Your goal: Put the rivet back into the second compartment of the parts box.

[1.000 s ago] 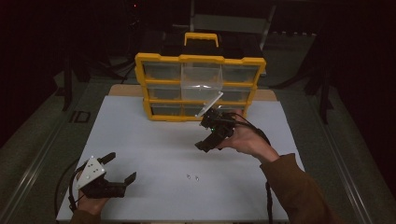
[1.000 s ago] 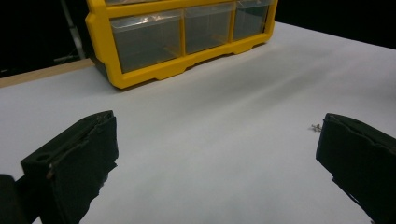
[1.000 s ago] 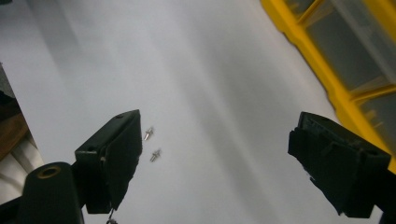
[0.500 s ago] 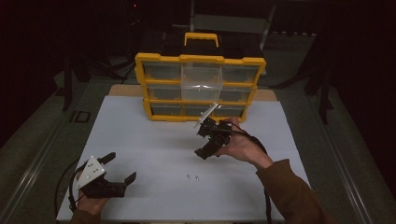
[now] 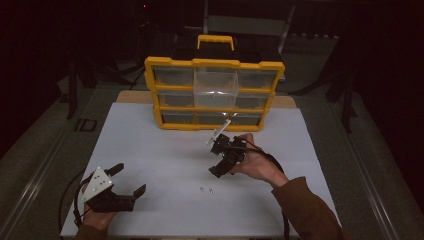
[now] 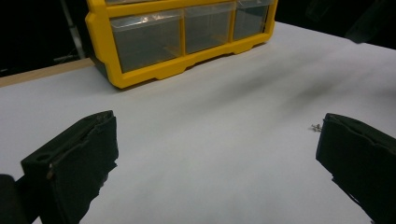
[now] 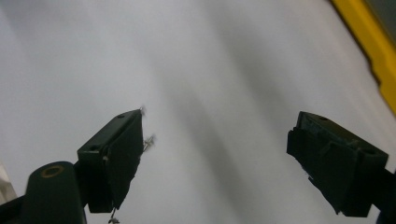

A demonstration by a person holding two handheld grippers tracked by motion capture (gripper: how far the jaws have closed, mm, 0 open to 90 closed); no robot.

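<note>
Two tiny metal screws (image 5: 205, 189) lie on the white table (image 5: 150, 150), toward its front edge. My right gripper (image 5: 219, 166) hovers just behind them, tilted down, open and holding nothing. In the right gripper view the screws (image 7: 148, 140) show beside the tip of one jaw, with the gripper (image 7: 219, 140) spread wide. My left gripper (image 5: 129, 178) rests open at the front left corner. In the left gripper view the screws (image 6: 316, 127) lie close to one of its jaws, and the gripper (image 6: 217, 140) has nothing in it.
A yellow drawer organizer (image 5: 214, 62) with clear drawers stands at the back middle of the table; its top middle drawer (image 5: 215, 82) sticks out forward. Its lower drawers (image 6: 187, 28) face my left gripper. Bare white surface lies between the two grippers.
My right gripper has come away from the organizer's front, toward the person and down over the screws. The left gripper has stayed put.
</note>
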